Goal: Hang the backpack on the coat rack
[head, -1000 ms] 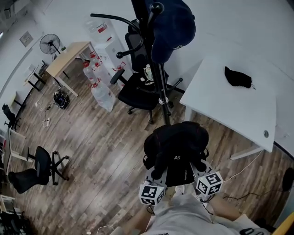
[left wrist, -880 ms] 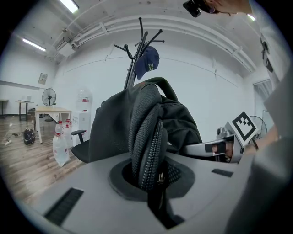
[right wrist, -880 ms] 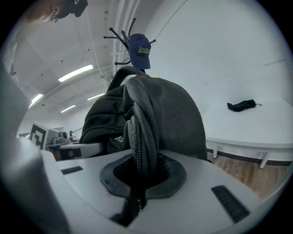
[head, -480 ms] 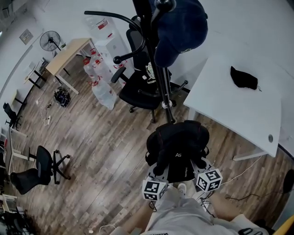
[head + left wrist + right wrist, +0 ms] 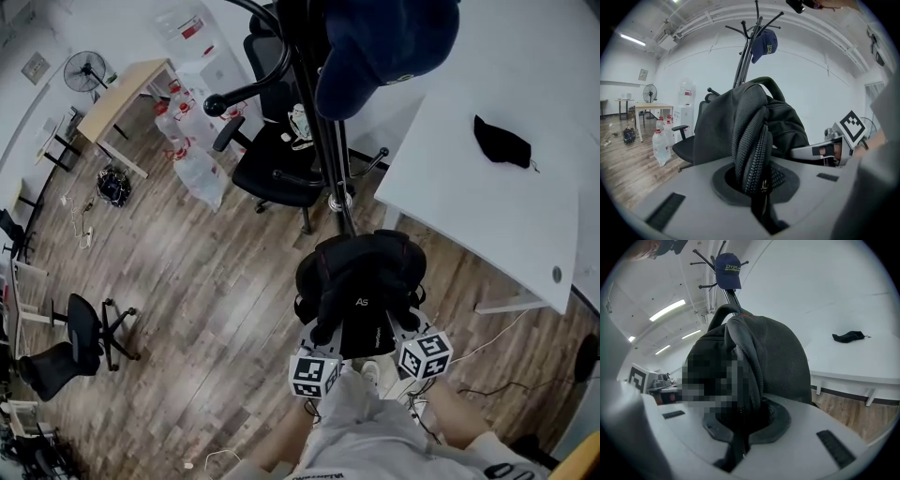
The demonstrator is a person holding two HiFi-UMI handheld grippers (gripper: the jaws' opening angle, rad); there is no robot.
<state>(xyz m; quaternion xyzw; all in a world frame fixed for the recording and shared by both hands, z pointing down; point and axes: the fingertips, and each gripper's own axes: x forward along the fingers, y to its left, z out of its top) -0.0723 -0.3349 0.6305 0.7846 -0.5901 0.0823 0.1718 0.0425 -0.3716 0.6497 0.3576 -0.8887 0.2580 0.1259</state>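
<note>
In the head view the coat rack [image 5: 319, 141] and the dark blue cap [image 5: 384, 47] on it run off the top edge, and the black backpack [image 5: 361, 281] hides the rack's foot. It also covers the fingers of the left gripper [image 5: 314, 349] and right gripper [image 5: 412, 335]; the white bench [image 5: 487, 211] is cut at the right edge.
</note>
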